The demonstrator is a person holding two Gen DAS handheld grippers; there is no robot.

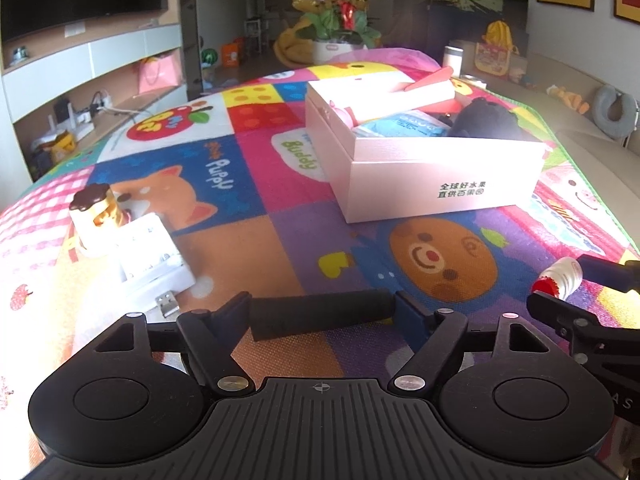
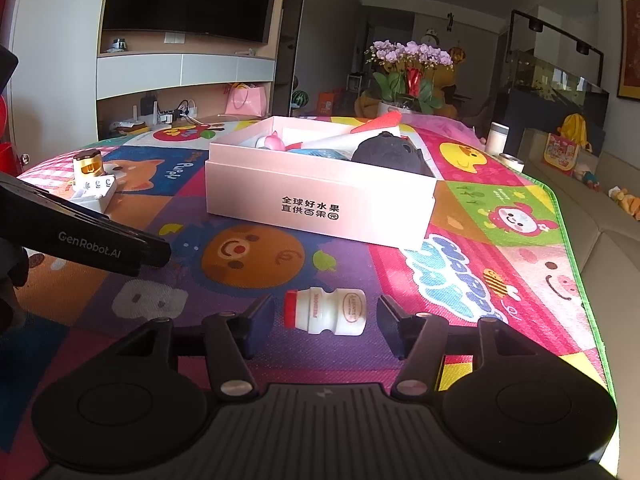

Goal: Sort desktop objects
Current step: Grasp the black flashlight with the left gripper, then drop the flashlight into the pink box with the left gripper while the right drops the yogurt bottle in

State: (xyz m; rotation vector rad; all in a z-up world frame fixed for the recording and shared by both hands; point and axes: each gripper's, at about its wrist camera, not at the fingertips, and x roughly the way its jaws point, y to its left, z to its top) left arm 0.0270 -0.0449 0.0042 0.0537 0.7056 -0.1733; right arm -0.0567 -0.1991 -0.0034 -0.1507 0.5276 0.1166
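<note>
Lettering "GenRobot.AI" on left gripper (image 2: 156, 254); pink box (image 2: 320, 200) bears Chinese print.

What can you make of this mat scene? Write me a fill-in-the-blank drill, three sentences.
The white bottle between the right gripper's fingers has a ___ cap. That bottle lies on its ___. The left gripper's fingers flank a ___ cylinder.
Missing words: red; side; black.
</note>
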